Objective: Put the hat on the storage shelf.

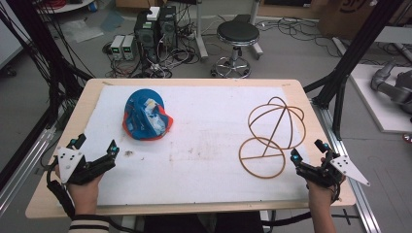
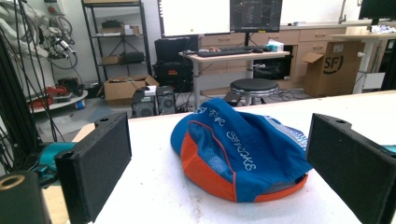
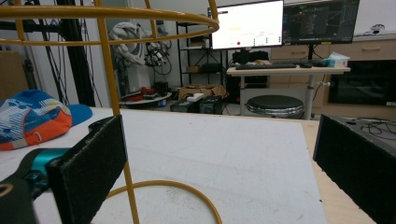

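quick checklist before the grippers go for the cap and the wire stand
1. Left gripper jaws open with nothing between them: ok.
2. Right gripper jaws open with nothing between them: ok.
3. Blue and orange cap lies apart from the left gripper, bare white mat between: ok.
4. Yellow wire stand upright, base ring flat on the mat: ok.
5. Right gripper close to the stand's base ring, not touching: ok.
6. Cap's brim position for a clean grip: cannot tell.

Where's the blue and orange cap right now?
In the high view the cap lies on the white mat's left half, ahead of the open left gripper.
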### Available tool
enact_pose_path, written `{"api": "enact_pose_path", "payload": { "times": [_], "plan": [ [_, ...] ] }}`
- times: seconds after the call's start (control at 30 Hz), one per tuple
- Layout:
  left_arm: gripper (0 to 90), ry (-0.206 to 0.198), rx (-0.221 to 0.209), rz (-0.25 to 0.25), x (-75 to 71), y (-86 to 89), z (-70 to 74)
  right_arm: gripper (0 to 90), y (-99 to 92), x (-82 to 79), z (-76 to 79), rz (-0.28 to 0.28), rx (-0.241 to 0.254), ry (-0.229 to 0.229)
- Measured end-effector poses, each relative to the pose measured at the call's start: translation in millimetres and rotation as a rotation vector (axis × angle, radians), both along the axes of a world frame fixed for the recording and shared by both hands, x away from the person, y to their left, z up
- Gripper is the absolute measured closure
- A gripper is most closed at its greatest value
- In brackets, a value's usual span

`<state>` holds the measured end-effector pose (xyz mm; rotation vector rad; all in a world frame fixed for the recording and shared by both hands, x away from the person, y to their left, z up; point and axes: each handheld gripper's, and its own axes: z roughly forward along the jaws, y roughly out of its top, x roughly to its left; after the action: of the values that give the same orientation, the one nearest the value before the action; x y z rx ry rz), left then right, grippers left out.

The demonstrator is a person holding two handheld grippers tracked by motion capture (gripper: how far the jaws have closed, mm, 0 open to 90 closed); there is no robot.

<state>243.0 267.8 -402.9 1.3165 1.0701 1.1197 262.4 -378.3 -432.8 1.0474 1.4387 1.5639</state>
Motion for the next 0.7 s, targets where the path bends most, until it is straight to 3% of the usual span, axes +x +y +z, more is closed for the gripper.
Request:
{"api": "enact_pose_path", "payload": {
  "times": [0.7],
  "plan": [
    [8.0, -0.001, 0.0, -0.014, 5.6, -3.0, 1.3, 2.7, 1.1, -0.8, 0.8, 0.008, 0.002, -0.01]
  ]
}}
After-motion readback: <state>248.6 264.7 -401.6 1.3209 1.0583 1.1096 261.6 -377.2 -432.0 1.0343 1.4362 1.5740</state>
